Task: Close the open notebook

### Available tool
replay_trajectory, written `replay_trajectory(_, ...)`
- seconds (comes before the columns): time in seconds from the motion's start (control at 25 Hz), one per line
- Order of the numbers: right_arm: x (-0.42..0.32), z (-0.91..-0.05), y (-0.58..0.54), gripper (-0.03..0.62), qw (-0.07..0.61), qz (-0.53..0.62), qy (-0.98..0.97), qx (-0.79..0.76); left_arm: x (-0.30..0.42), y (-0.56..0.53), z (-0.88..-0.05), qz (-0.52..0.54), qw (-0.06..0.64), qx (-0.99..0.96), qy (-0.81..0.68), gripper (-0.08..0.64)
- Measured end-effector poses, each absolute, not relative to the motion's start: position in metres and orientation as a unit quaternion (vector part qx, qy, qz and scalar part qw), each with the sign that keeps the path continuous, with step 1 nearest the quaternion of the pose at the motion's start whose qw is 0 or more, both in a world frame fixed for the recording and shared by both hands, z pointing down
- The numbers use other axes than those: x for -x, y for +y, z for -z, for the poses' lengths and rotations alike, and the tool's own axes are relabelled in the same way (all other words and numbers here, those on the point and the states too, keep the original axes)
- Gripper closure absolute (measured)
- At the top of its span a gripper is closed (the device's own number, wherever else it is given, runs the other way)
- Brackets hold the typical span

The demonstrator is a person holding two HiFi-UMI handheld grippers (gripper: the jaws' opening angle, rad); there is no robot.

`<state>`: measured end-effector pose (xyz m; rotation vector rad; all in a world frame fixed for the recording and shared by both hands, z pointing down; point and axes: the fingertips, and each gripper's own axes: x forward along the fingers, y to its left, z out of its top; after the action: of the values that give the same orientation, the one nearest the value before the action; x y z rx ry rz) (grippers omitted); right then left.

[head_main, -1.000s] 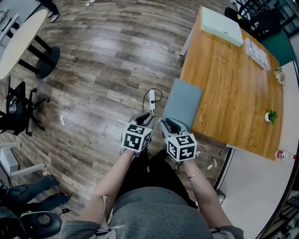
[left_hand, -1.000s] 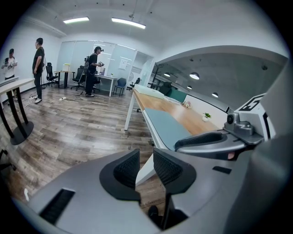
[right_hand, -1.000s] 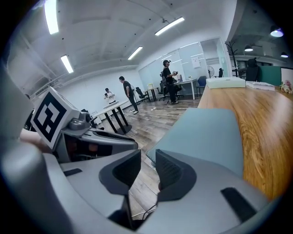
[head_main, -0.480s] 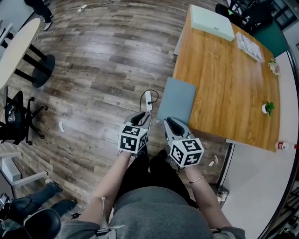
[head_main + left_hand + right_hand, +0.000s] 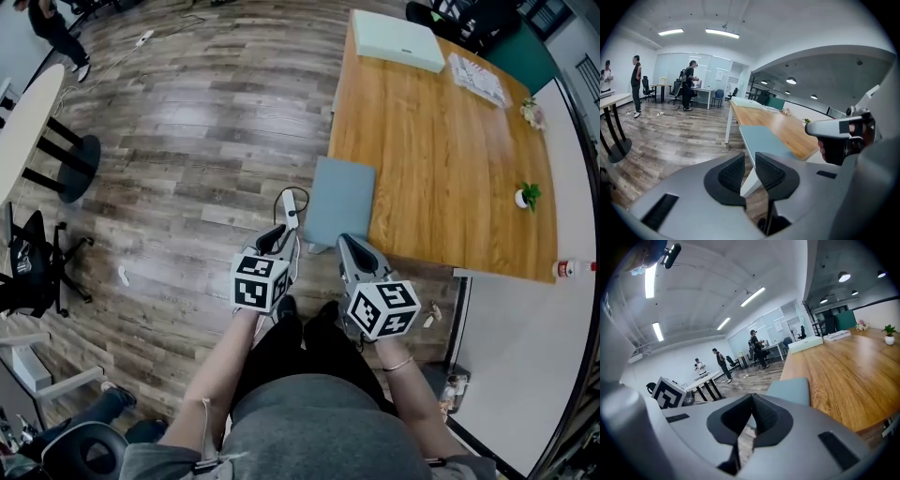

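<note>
The notebook (image 5: pixel 342 200) has a blue-grey cover and lies closed and flat, overhanging the left edge of the wooden table (image 5: pixel 441 159). It also shows ahead in the left gripper view (image 5: pixel 761 138) and in the right gripper view (image 5: pixel 790 390). My left gripper (image 5: pixel 278 234) hangs over the floor short of the notebook, its jaws (image 5: pixel 750 157) a narrow gap apart and empty. My right gripper (image 5: pixel 349 244) is beside it, below the notebook's near edge. Its jaws (image 5: pixel 751 397) have just been closing and now meet with nothing between them.
A white box (image 5: pixel 397 39), papers (image 5: pixel 475 79) and a small potted plant (image 5: pixel 525 196) sit on the table. A power strip (image 5: pixel 289 204) with its cable lies on the wood floor by the notebook. A round table (image 5: pixel 28 112) and a black chair (image 5: pixel 28 253) stand at the left.
Both grippers have drawn back from the notebook toward my body, and the right one has risen. The notebook stays closed in the same place on the table.
</note>
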<state>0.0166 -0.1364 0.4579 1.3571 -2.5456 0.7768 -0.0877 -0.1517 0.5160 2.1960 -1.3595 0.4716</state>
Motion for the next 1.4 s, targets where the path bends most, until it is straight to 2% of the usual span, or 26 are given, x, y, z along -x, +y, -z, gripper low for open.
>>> replay_trajectory(0.44,-0.052,-0.434,-0.131,0.588,0.044,-0.238,-0.834,-0.496,0.074,-0.159,-0.482,-0.149,0.218,-0.829,-0.493,0.506)
replay_trajectory(0.88,-0.093,-0.416,-0.126,0.589,0.013,-0.218,-0.814,-0.539,0.064,-0.163,-0.464,-0.140,0.201,-0.839,-0.486,0.507)
replay_trajectory(1.4,-0.123,-0.417,-0.121,0.589,0.032,-0.194,-0.792,-0.578,0.051,-0.164,-0.454,-0.135,0.189,-0.848,-0.476,0.507)
